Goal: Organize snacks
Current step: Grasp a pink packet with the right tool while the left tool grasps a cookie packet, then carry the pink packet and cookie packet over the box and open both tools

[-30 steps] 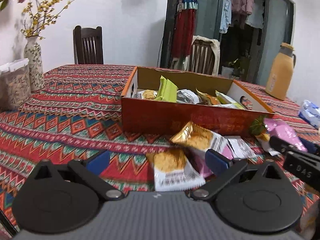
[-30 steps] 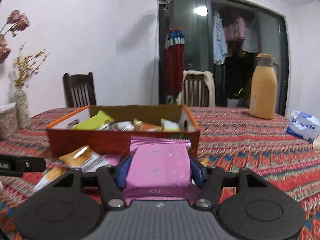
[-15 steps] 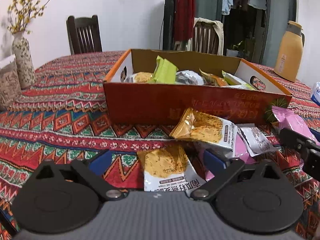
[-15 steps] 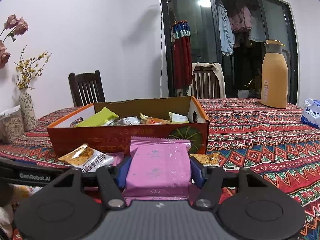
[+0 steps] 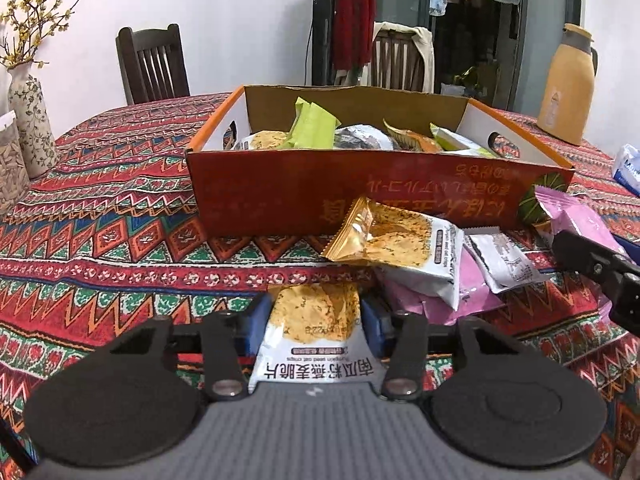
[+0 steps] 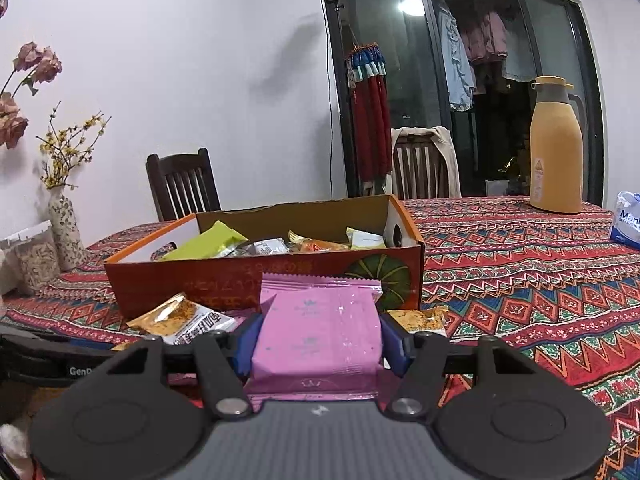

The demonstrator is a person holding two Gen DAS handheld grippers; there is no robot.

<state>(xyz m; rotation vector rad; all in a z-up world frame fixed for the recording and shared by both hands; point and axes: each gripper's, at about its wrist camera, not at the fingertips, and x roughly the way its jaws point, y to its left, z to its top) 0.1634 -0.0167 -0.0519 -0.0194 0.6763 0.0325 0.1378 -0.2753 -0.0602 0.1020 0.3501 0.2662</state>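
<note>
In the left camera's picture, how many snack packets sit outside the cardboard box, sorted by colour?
Gold-and-white oat crisp packets: 2
Pink packets: 2
White-and-grey packet: 1
Total: 5

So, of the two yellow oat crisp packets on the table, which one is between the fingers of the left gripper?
The nearer oat crisp packet, flat on the tablecloth, sits in the left gripper. The other packet leans against the box.
</note>
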